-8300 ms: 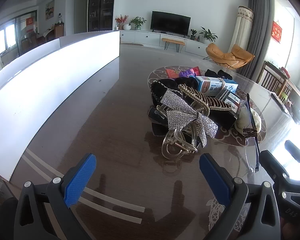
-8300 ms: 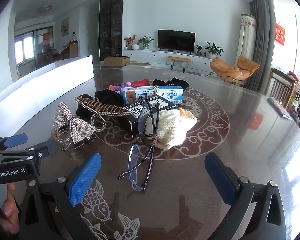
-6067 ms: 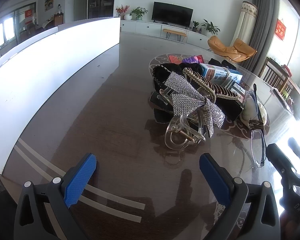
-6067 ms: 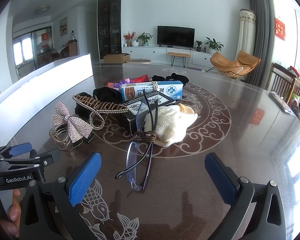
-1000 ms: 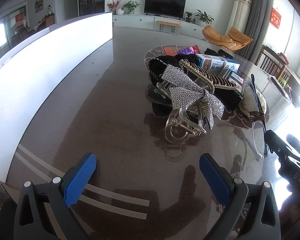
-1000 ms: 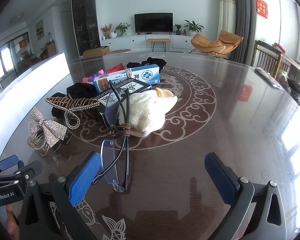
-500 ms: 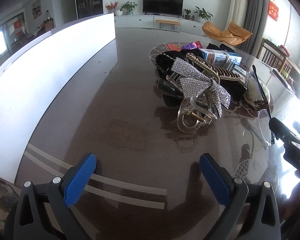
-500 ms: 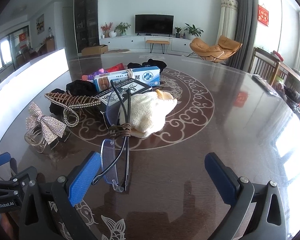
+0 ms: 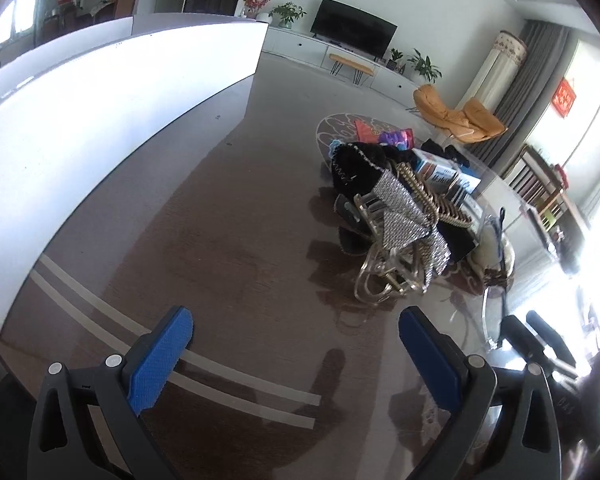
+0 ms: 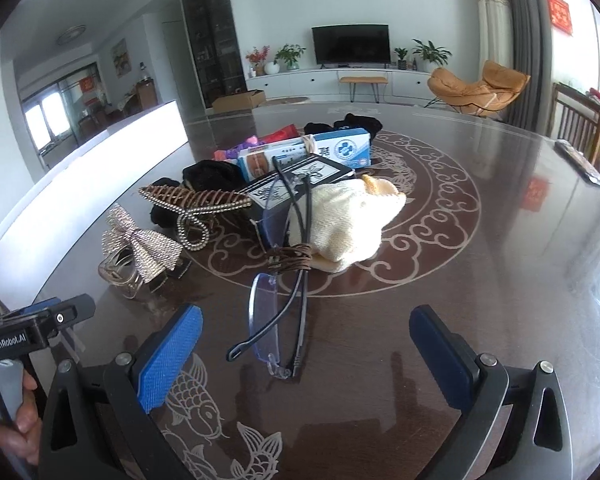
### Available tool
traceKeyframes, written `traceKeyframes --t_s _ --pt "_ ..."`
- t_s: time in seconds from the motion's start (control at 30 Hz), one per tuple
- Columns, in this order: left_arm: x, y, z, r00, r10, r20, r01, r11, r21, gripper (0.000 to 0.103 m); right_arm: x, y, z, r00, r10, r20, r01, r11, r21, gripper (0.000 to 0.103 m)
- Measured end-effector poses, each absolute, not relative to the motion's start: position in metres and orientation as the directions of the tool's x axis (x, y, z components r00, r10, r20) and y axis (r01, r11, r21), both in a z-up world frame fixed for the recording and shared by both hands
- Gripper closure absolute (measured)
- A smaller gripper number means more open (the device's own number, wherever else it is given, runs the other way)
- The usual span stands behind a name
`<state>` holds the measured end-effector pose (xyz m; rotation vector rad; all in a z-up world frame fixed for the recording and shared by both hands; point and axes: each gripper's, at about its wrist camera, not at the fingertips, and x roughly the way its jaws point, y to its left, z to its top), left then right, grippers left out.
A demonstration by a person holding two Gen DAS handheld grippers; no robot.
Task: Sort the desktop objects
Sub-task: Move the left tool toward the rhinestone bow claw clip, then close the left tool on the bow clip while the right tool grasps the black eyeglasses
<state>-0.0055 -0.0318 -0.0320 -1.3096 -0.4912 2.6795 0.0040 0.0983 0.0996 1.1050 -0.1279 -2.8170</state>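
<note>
- Landmark: eyeglasses (image 10: 284,292), lying folded on the bench (image 10: 500,280), a brown cord wound around the temples.
- Right gripper (image 10: 304,344): fingers (image 10: 168,356) spread wide, holding nothing, just short of the eyeglasses.
- Left gripper (image 9: 296,348): fingers (image 9: 160,356) spread wide, empty, over bare bench left of the eyeglasses; its body reads "GenRobot.AI" in the right wrist view.
- Cream knit pouch (image 10: 352,220): touching the eyeglasses, behind them.
- Black printed box (image 10: 296,184): behind the eyeglasses; its text is unreadable.
- Blue-and-white box (image 10: 324,152): farther behind, bearing a round cross emblem.
- Rhinestone bow clip (image 10: 140,248): left of the eyeglasses.
</note>
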Motion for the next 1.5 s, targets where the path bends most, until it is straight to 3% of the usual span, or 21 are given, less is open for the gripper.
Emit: traceKeyframes --t_s 0.07,0.13,0.37,0.53,0.7,0.87,1.03,1.17,1.5 --pt "-0.017 -0.031 -0.029 -0.612 0.297 -0.733 0.059 -0.907 -0.416 0.000 0.003 0.097 0.099 -0.723 -0.173 -0.668 0.105 -0.984 0.142 0.000" --pt "-0.032 -0.020 -0.024 -0.604 0.286 -0.744 0.084 -0.906 -0.416 0.000 0.005 0.101 0.098 -0.727 -0.199 -0.658 0.109 -0.978 0.176 0.000" --pt "-0.083 0.043 -0.016 -0.587 0.052 -0.808 0.064 -0.992 -0.111 0.000 0.007 0.108 0.100 -0.747 -0.204 -0.633 0.081 -0.973 0.217 0.000" --pt "-0.057 0.013 -0.014 -0.595 0.031 -0.803 0.019 -0.998 -0.053 0.000 0.007 0.110 0.101 -0.751 -0.217 -0.624 0.089 -0.969 0.230 0.000" --pt "-0.034 -0.023 -0.008 -0.587 0.088 -0.805 -0.019 -0.995 -0.095 0.000 0.015 0.112 0.106 -0.779 -0.231 -0.583 0.106 -0.965 0.241 0.000" --pt "-0.034 -0.007 -0.009 -0.597 0.127 -0.792 -0.006 -0.988 -0.154 0.000 0.013 0.111 0.106 -0.772 -0.239 -0.589 0.114 -0.964 0.242 0.000" --pt "-0.053 0.007 -0.033 -0.522 0.007 -0.853 0.118 -0.990 -0.081 0.000 0.012 0.113 0.105 -0.770 -0.245 -0.589 0.114 -0.961 0.251 0.000" --pt "-0.044 0.012 -0.040 -0.530 -0.081 -0.844 0.137 -0.990 0.009 0.000 0.012 0.114 0.105 -0.772 -0.245 -0.586 0.111 -0.960 0.256 0.000" --pt "-0.044 0.009 -0.040 -0.545 -0.082 -0.834 0.139 -0.990 0.007 0.000 0.010 0.115 0.103 -0.766 -0.234 -0.599 0.095 -0.962 0.255 0.000"
